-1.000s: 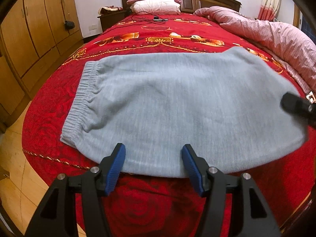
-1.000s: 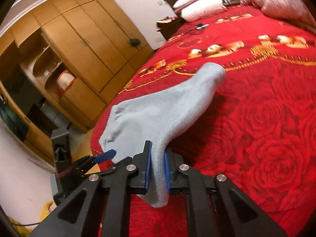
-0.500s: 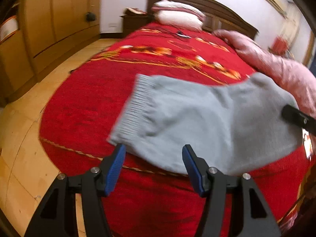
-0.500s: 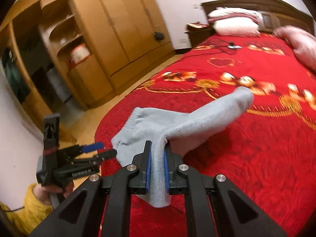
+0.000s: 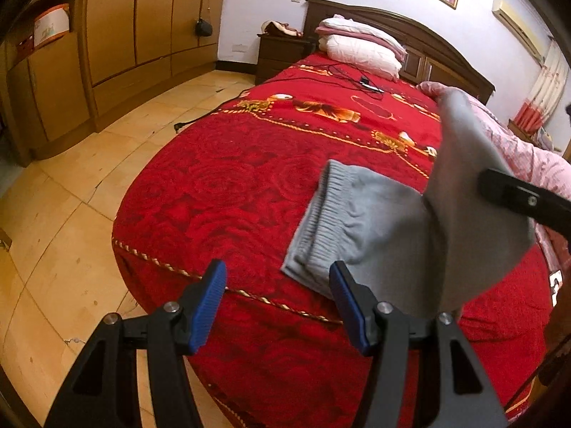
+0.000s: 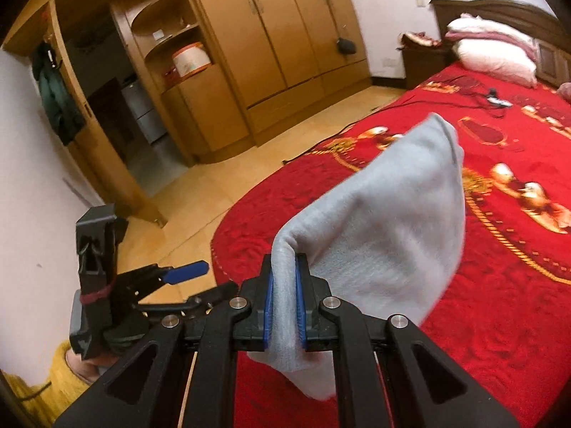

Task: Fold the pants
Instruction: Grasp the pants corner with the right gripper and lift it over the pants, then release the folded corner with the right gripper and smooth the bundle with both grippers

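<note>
Pants point(image 5: 360, 228): grey, on the red bed point(image 5: 232, 185) near its foot edge. Waistband end lies flat toward the wardrobe point(image 5: 142, 18) side; the other end is lifted off the bed and rises to a peak, so the long axis runs across the bed.
Right claw point(image 6: 284, 308): pressed together, pinching the raised pants fold.
Left claw point(image 5: 276, 306): spread, holding nothing, beside the bed's foot edge just short of the waistband.
Wardrobe shelf: a round box point(image 6: 191, 60).

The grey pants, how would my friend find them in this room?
Look at the big bed with the red rose-patterned bedspread. Near its foot lie the soft grey knit pants, with one end lifted by the right claw. They are the only plain grey thing there, with a ribbed elastic waistband.
</note>
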Action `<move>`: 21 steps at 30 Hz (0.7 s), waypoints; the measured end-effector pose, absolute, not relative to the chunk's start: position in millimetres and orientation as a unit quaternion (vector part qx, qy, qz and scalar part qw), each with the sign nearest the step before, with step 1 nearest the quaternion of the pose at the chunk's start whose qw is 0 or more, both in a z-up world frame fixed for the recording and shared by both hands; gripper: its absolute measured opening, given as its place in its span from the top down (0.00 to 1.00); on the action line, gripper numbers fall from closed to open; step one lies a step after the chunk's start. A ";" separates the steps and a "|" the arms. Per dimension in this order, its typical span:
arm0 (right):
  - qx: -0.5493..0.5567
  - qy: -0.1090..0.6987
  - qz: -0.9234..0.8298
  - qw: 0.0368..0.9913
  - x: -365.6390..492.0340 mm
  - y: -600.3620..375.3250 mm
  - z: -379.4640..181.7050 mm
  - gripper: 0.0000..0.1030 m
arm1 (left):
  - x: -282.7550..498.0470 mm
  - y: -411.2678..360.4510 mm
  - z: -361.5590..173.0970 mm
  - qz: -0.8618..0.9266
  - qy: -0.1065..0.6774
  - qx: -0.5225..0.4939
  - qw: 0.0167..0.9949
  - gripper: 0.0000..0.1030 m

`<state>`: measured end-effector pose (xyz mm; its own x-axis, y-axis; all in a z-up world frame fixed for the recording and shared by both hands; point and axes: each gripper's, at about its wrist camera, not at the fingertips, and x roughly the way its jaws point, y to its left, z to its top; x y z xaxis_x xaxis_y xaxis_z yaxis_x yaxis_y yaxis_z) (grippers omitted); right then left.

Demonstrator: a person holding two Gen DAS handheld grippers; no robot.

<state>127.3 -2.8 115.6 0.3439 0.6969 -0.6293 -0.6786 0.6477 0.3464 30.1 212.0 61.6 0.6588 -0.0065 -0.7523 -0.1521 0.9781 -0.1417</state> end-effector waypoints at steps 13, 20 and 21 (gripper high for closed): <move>0.018 0.461 0.430 0.776 161.7 57.3 48.9 0.83 | 25.1 239.4 36.3 0.062 0.429 -0.133 0.891 0.39; 0.101 0.431 0.427 0.789 157.6 13.1 68.9 0.68 | 19.9 237.1 46.8 0.057 0.422 -0.133 0.895 0.39; 0.104 0.424 0.416 0.798 155.3 0.9 73.2 0.64 | 19.3 235.3 51.3 0.055 0.417 -0.133 0.897 0.39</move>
<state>155.3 0.9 73.2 0.2948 0.7524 -0.5890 -0.5756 0.6318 0.5191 19.3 235.3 51.3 0.6455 -0.0113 -0.7637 -0.2103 0.9586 -0.1919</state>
